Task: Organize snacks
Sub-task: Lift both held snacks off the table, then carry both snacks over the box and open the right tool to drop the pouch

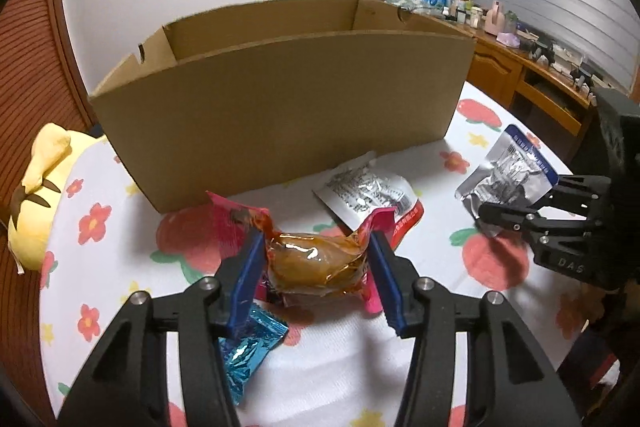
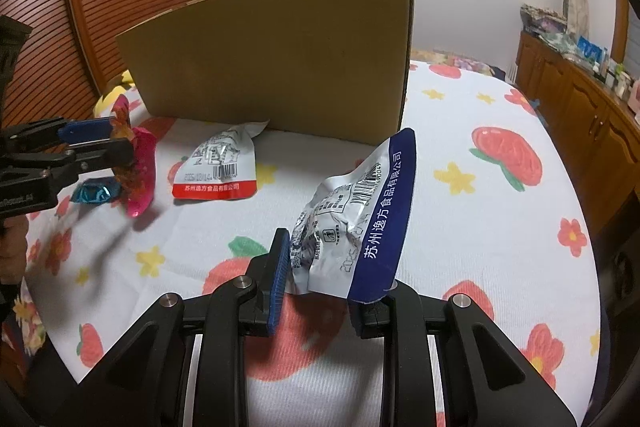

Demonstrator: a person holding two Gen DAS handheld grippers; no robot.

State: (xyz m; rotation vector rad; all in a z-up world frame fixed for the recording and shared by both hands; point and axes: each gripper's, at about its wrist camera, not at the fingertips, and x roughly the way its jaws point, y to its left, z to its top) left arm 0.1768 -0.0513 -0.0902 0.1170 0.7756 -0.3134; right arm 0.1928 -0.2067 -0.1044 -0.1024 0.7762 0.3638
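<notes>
Between the blue pads of the left gripper (image 1: 318, 263) sits the pink snack packet (image 1: 316, 263), with its clear window full of brown food turned toward the camera; its long axis runs left to right, across the jaws, and both pink ends stick up past the pads, which press on its sides. The right wrist view shows it already lifted off the bed sheet (image 1: 432, 227). The cardboard box (image 1: 280, 99) stands just beyond it, on the far side, open at the top, so in my judgement the coming move is up and forward over the near wall, which is higher than the packet now. The right gripper (image 2: 320, 267) is clenched on a silver and blue packet (image 2: 360, 223), held up to the right of the box's near corner; the left one looks nearer to the opening. A silver and red packet (image 1: 370, 193) lies flat by the foot of the box, and a blue foil candy (image 1: 248, 351) lies near, under the left jaw. A yellow plush toy (image 1: 36, 203) rests at far left.
</notes>
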